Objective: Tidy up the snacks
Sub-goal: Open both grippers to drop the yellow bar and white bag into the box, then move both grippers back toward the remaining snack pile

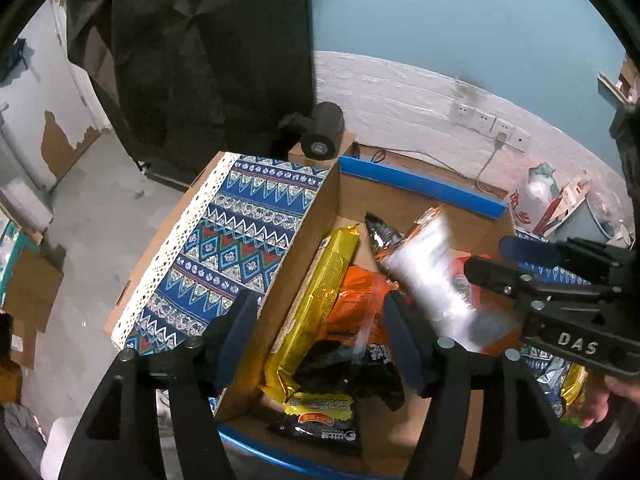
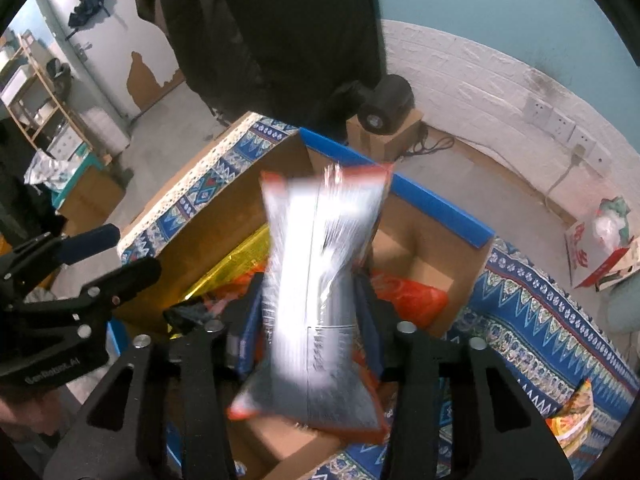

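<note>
An open cardboard box with a blue rim (image 1: 420,186) (image 2: 440,208) holds several snacks: a long yellow packet (image 1: 324,288), an orange bag (image 1: 352,300), a black packet (image 1: 320,416) and a small dark one (image 1: 382,232). A silver bag with orange edges (image 2: 316,260) (image 1: 432,276) hangs motion-blurred over the box, between the fingers of my right gripper (image 2: 308,280) (image 1: 490,258). Those jaws stand apart and the pads do not press on it. My left gripper (image 1: 320,304) (image 2: 132,250) is open above the yellow and orange packets, with nothing held.
A blue patterned cloth (image 1: 224,248) (image 2: 540,312) covers the surface around the box. Another snack packet (image 2: 576,412) lies on it at lower right. A black cylinder (image 1: 324,128) sits on a small carton behind the box. A red-and-white bag (image 2: 592,248) stands by the wall.
</note>
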Motion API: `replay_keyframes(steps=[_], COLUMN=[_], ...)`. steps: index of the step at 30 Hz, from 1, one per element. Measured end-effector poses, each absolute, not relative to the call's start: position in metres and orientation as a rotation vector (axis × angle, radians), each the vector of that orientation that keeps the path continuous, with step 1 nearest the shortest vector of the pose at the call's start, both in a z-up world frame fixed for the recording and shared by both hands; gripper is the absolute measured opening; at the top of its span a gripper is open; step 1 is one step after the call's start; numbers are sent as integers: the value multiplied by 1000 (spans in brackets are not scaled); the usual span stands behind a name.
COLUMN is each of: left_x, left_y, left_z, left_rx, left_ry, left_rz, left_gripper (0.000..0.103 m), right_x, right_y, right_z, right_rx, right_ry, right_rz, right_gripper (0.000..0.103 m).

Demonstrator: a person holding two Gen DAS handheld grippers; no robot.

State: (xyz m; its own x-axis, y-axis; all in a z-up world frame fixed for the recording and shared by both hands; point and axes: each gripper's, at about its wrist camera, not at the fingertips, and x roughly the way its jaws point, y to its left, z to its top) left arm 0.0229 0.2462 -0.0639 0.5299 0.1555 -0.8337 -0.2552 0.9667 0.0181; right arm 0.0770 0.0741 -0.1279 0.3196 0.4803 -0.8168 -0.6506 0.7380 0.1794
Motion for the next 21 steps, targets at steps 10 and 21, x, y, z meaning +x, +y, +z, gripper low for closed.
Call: replay_keyframes(steps=[10, 21], left_x=[25, 27], left_y=[213, 148], left_z=[-64, -61], left_rx=[-18, 114], left_ry=[975, 964], left_rz=[189, 79], left_gripper=[76, 80], right_x=[69, 54], right_y=[43, -16], right_z=[-108, -104], right_rx=[-190, -188], right_ry=[941, 949], right_rz=[659, 540], right_gripper=[74, 79])
